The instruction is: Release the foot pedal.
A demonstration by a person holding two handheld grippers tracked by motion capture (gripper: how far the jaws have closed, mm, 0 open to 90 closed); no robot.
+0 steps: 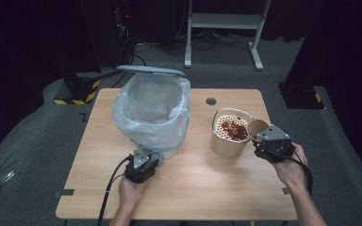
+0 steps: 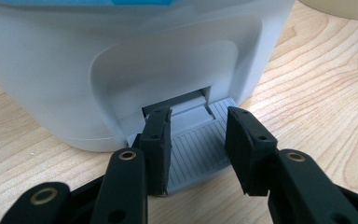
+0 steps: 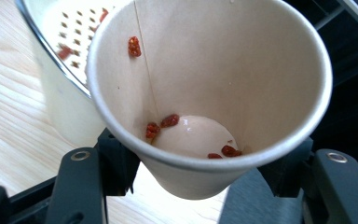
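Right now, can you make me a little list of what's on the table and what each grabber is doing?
table: light wooden table
bin: white pedal bin with a clear bag liner, lid up
pedal: grey ribbed pedal at the bin's foot
left gripper: open, jaws either side of the pedal
right gripper: shut on a paper cup, tilted
cup contents: a few red dried bits stuck inside
strainer pot: cream pot with a holed insert holding a pile of the red bits
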